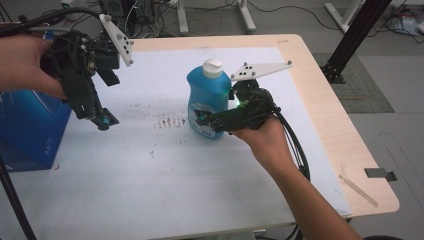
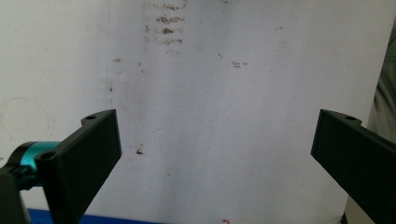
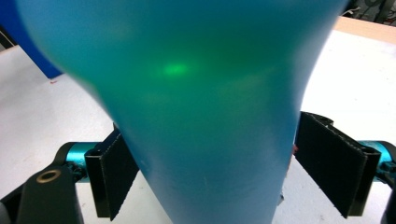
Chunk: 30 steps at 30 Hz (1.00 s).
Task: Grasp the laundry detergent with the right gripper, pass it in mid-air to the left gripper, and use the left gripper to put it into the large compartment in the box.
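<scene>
**Bottle grasp under way**

Seen from above, our right gripper [image 1: 212,121] straddles the upright bottle [image 1: 207,97] mid-bench [image 1: 320,95]. Our left gripper [image 2: 215,140] hangs wide open, empty. Right view: jaws flank the bottle, contact unclear. Next, we judge: squeeze firmly.

A blue box [image 1: 27,127] rests on the stained table [image 1: 150,170].

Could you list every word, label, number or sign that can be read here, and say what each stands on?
None can be read with certainty.
Blue box: pale print low on its side, too small and blurred to read.
Blue bottle: a label low on its front, partly behind the right claw, print illegible.
White mat: brown marks, which are stains, not writing.
</scene>
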Each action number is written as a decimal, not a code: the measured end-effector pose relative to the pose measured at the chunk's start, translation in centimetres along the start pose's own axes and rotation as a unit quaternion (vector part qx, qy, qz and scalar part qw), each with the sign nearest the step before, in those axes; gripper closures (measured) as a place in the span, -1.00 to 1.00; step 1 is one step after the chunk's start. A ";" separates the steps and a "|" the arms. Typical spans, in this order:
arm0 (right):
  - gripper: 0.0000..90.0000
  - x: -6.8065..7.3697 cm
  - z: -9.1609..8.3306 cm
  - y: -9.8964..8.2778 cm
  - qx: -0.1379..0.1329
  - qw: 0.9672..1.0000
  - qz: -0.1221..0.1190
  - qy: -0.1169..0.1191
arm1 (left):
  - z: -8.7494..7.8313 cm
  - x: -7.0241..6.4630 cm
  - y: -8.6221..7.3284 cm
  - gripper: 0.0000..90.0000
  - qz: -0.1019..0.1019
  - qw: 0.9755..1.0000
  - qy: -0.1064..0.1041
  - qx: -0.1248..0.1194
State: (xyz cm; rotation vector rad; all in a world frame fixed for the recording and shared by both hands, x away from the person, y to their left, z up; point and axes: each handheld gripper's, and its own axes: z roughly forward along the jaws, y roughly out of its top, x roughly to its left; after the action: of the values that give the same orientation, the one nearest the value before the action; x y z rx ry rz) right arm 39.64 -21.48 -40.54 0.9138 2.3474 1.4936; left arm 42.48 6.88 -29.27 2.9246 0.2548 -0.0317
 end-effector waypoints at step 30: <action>0.02 1.0 -0.3 0.0 -0.021 0.997 -0.066 -0.036 | 0.0 0.0 0.1 -0.96 0.001 1.000 -0.001 0.000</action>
State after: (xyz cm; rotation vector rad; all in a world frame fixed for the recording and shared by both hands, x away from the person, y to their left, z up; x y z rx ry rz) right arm 38.70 -21.08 -40.27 0.7744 2.2691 1.4279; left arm 42.46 6.78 -29.27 2.9247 0.2521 -0.0339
